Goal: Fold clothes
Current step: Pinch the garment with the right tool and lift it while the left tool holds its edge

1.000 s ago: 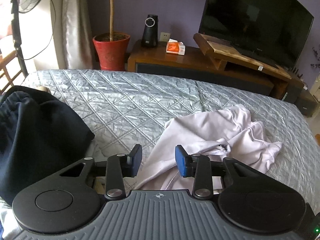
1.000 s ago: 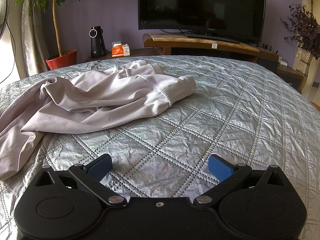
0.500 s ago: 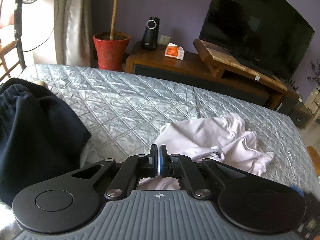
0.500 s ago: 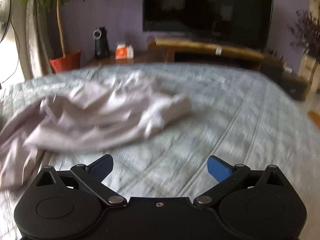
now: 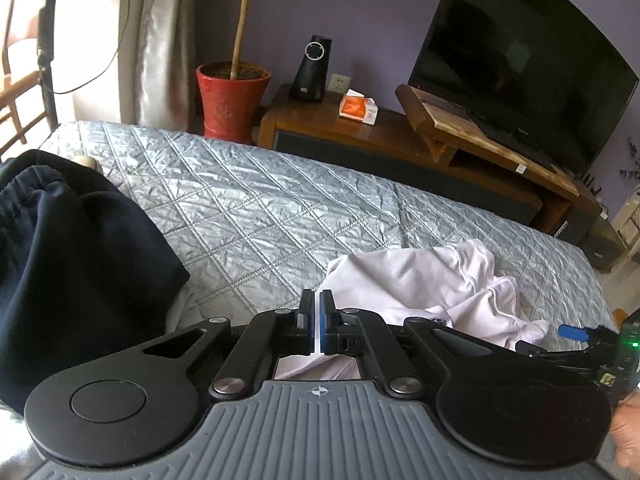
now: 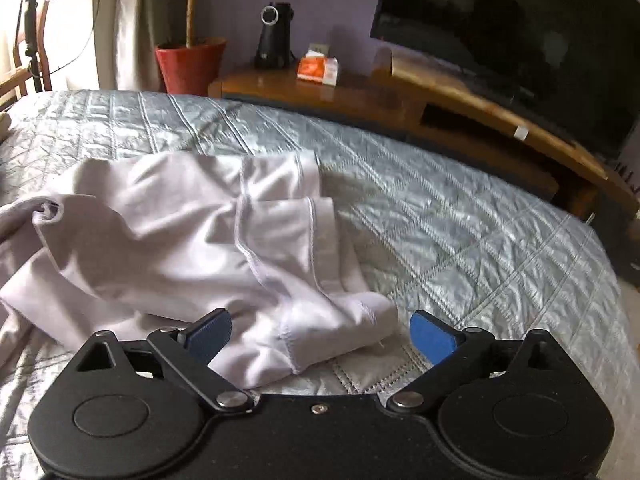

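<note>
A pale lilac garment [image 5: 420, 280] lies crumpled on the grey quilted bed [image 5: 260, 208]. My left gripper [image 5: 318, 320] is shut on one edge of it; pale cloth shows between and under the pads. In the right wrist view the same garment [image 6: 180, 232] spreads to the left, with its hemmed end lying between the fingers. My right gripper [image 6: 320, 332] is open and low over the quilt, astride that hemmed end. One of its blue pads [image 5: 572, 332] shows at the right edge of the left wrist view.
A dark navy garment [image 5: 80, 260] is heaped on the bed's left side. Beyond the bed stand a red plant pot [image 5: 232, 100], a wooden TV stand [image 5: 460, 136] with a television [image 5: 520, 60], and a fan [image 5: 48, 20]. Bare quilt [image 6: 480, 240] lies right of the pale garment.
My left gripper went from open to shut on the pale garment's edge and pulled it nearer. My right gripper swung left and forward until the garment's hem lay between its open fingers.
</note>
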### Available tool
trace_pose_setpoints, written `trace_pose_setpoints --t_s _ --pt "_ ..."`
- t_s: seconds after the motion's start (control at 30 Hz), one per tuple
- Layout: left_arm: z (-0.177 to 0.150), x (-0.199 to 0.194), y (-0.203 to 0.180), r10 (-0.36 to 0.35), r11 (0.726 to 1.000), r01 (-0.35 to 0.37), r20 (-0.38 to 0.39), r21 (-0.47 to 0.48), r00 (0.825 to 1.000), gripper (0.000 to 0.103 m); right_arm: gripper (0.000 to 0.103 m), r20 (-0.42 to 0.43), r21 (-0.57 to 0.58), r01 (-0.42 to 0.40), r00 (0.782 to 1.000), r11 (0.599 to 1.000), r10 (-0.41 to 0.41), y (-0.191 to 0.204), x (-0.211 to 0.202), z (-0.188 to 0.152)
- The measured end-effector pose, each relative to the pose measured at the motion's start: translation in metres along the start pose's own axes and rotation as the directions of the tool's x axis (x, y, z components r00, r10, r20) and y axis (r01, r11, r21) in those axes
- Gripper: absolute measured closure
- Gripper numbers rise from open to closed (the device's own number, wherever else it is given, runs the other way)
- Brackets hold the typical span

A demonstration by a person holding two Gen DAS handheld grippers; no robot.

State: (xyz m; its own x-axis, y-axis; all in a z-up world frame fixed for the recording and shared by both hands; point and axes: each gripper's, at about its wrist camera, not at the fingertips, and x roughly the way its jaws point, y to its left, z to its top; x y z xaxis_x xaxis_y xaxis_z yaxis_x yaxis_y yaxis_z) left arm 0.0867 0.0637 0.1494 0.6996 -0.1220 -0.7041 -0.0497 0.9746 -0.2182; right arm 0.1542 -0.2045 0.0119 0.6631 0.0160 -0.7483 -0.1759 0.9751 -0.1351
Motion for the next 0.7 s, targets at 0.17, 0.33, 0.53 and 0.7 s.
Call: trace_pose_setpoints --t_s 0.17,0.33,0.53,0.7 --pt "0.0 0.003 -0.002 0.0 1.0 0.0 -0.006 -0.002 1.0 0.099 0.053 -0.025 0.086 -0.028 0.999 0.996 0.03 -0.006 0.016 -0.007" --pt "-0.001 0.005 -0.006 -0.011 1.0 0.011 -0.01 0.003 1.0 0.099 0.086 0.004 0.176 -0.046 0.999 0.983 0.046 -0.017 -0.002 -0.01" --pt "-0.004 0.007 -0.009 -0.032 0.999 0.032 -0.028 0.009 0.999 0.097 0.087 -0.034 0.078 0.138 0.99 0.987 -0.136 -0.024 -0.059 -0.052" --pt "-0.004 0.004 -0.011 -0.039 0.999 0.039 -0.024 0.009 0.999 0.096 0.086 -0.054 -0.004 0.29 0.956 0.957 -0.29 -0.03 -0.106 -0.089"
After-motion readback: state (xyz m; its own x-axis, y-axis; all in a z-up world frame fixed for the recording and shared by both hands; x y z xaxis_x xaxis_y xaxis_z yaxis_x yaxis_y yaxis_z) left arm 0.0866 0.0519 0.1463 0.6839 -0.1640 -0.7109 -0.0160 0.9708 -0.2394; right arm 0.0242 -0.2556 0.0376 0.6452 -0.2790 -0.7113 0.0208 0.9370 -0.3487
